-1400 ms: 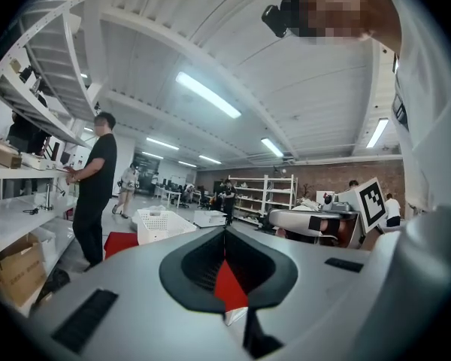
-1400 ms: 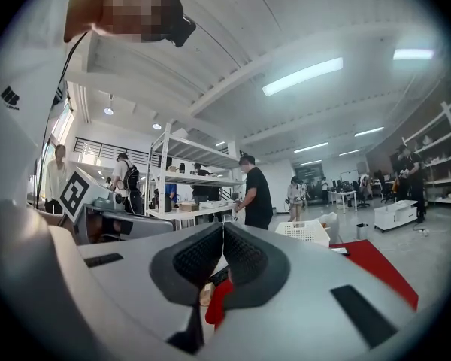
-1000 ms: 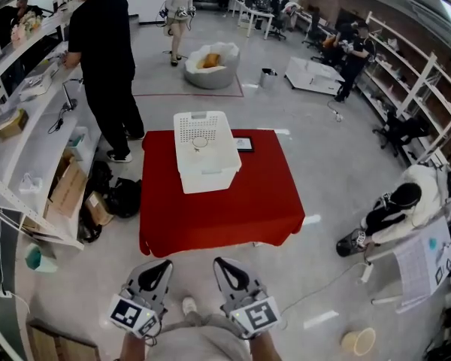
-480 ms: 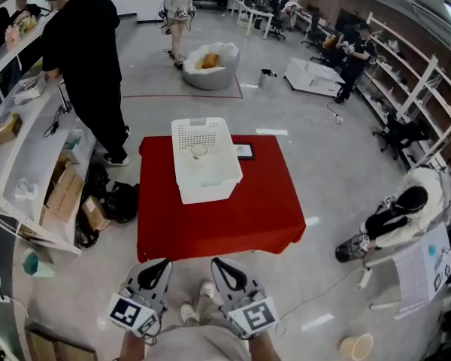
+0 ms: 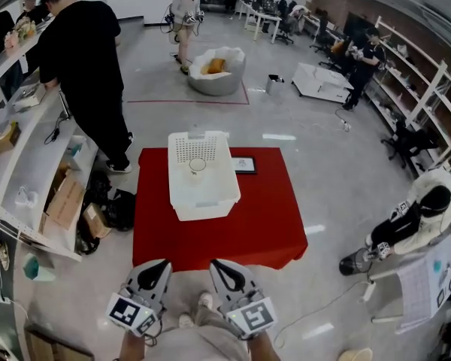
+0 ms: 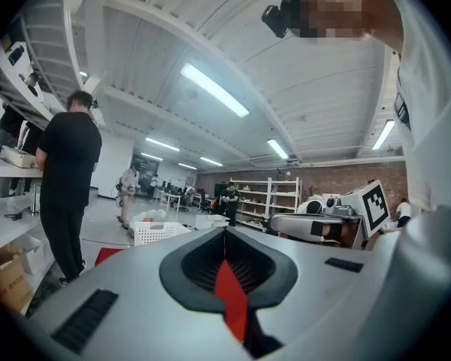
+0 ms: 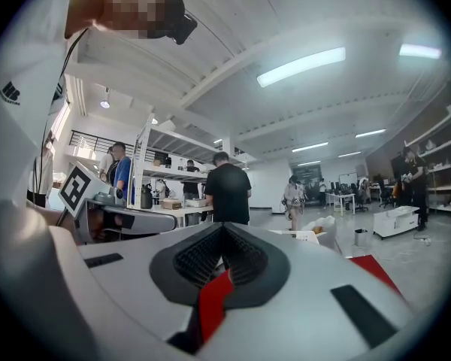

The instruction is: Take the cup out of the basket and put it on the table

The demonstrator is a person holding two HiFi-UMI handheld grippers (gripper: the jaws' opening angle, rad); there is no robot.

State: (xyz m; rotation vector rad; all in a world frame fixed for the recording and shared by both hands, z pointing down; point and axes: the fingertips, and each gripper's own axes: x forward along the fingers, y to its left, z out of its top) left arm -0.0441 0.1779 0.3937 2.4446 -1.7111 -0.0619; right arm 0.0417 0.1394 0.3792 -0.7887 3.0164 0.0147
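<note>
Side by side, left hand-held gripper (image 5: 162, 265) and right hand-held gripper (image 5: 215, 265), pointing level, jaws closed, empty

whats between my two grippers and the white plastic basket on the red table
Only bare red tablecloth, seen in the head view, separates the left gripper and right gripper from the white plastic basket.

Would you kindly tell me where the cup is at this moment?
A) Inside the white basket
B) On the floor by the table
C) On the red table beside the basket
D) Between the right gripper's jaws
A: the head view shows the cup sitting inside the basket, which stands on the table.
</note>
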